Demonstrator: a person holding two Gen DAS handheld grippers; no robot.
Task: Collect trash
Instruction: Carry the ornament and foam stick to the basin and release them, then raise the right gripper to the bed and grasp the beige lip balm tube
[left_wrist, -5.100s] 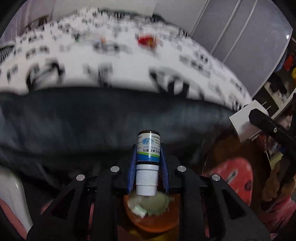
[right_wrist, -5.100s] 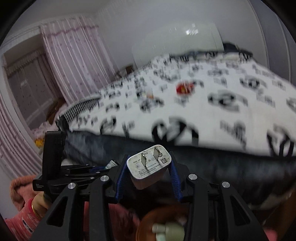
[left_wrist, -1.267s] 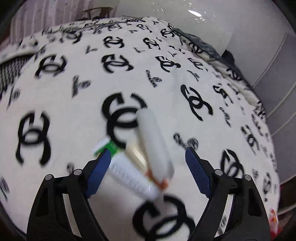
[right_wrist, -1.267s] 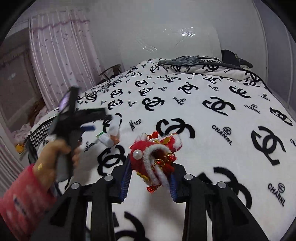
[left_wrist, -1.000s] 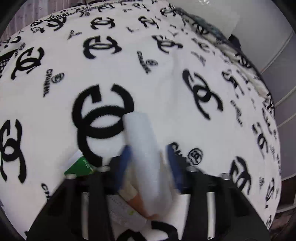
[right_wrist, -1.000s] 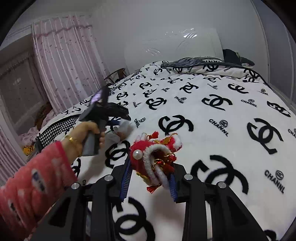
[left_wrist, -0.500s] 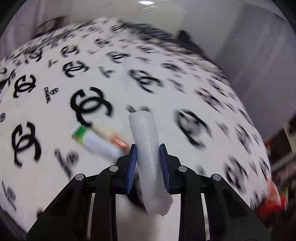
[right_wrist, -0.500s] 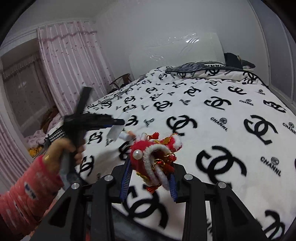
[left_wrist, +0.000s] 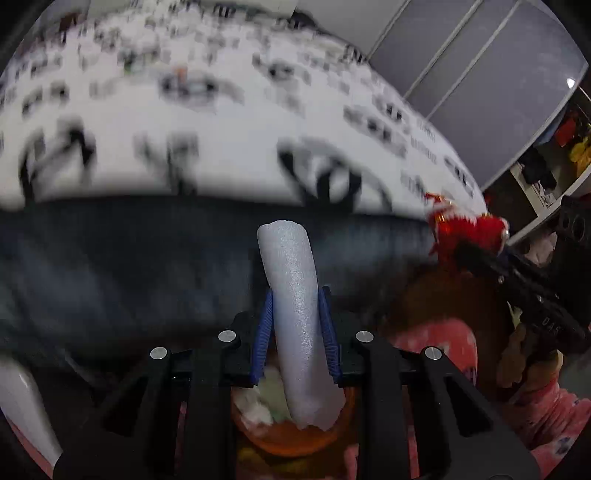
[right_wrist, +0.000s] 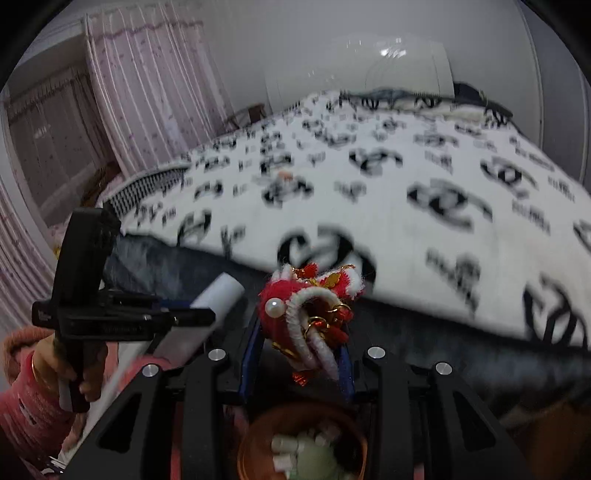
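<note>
**Both grippers brought from the bed to above the orange bin**

Since the earlier frames, both grippers had left the bed top and moved back past its edge, each carrying its item. The left gripper (left_wrist: 295, 328) had its blue pads pressed against a white foam tube (left_wrist: 293, 295), pinching it near mid-length. The tube's long axis ran along the fingers, one end projecting forward, the other hanging back over the orange bin (left_wrist: 295, 439), which lay directly below the jaws. The right gripper (right_wrist: 295, 354) was clamped on a red ornament (right_wrist: 303, 314), also positioned above the bin (right_wrist: 354, 424). Trash already lay inside. The blanket (right_wrist: 424, 184) was well forward of both tools. Judged from this layout, release was the next step; the left load sat nearer the opening, though the tube's length could catch the rim.
</note>
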